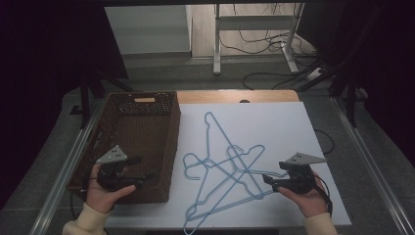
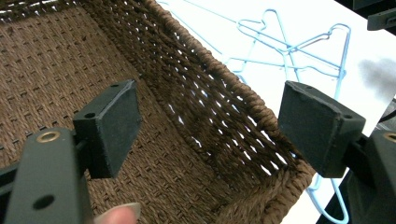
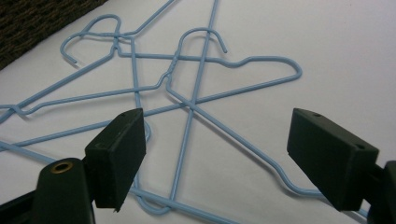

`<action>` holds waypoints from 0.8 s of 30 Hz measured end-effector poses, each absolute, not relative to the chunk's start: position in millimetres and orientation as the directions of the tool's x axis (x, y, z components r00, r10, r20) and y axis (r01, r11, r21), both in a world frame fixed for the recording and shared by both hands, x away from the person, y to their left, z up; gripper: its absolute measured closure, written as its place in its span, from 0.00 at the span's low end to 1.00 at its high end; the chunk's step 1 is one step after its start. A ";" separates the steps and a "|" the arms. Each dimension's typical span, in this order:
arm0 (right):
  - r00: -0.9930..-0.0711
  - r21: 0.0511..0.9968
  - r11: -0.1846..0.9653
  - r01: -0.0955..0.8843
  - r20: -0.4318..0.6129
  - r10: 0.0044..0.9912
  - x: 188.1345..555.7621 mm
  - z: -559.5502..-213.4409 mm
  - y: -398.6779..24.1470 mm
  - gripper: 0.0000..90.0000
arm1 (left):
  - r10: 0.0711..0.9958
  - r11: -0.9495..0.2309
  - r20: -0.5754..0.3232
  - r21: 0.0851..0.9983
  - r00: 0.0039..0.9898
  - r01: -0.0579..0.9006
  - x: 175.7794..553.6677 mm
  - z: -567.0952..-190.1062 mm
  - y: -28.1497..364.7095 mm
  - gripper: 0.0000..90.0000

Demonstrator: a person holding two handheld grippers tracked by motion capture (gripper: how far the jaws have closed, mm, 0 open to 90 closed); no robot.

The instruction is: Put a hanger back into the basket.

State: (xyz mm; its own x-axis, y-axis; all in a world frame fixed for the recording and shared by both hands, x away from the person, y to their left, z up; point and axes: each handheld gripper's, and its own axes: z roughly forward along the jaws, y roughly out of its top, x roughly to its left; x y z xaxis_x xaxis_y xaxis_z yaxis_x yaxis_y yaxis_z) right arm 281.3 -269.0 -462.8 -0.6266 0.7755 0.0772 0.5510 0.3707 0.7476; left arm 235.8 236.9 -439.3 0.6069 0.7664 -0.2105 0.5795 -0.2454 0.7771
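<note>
Hovering the left gripper (image 1: 147, 175) over the brown wicker basket (image 1: 161, 147), wide open, gripping nothing. Hanging the right gripper (image 1: 268, 180) just above the tangled blue hangers (image 1: 230, 169) on the counter (image 1: 274, 122), also gaping open and empty.

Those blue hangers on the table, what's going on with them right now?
A person holds a gripper in each hand. The right gripper hangs with open jaws at the edge of the tangled blue wire hangers lying on the white table, holding nothing yet. The left gripper, also open and empty, hovers over the brown wicker basket beside the pile. No hanger is seen in the basket so far.
</note>
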 end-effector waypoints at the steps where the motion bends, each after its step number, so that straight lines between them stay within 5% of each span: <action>1: -0.626 0.747 0.371 0.551 0.077 0.776 281.2 -462.8 -269.1 0.22 | 0.767 -0.246 -0.210 0.777 0.607 0.580 235.8 -439.4 236.6 0.24; 24: -0.595 0.744 0.345 0.572 0.086 0.799 286.5 -454.5 -252.3 0.27 | 0.759 -0.255 -0.207 0.778 0.618 0.574 239.5 -436.9 233.4 0.24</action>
State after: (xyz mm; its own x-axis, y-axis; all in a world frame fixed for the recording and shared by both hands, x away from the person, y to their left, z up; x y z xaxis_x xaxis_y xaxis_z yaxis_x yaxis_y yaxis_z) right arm 286.5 -252.3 -454.5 -0.5946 0.7994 0.0863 0.5720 0.3451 0.7441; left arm 239.5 233.4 -436.9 0.6178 0.7586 -0.2070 0.5742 -0.2554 0.7779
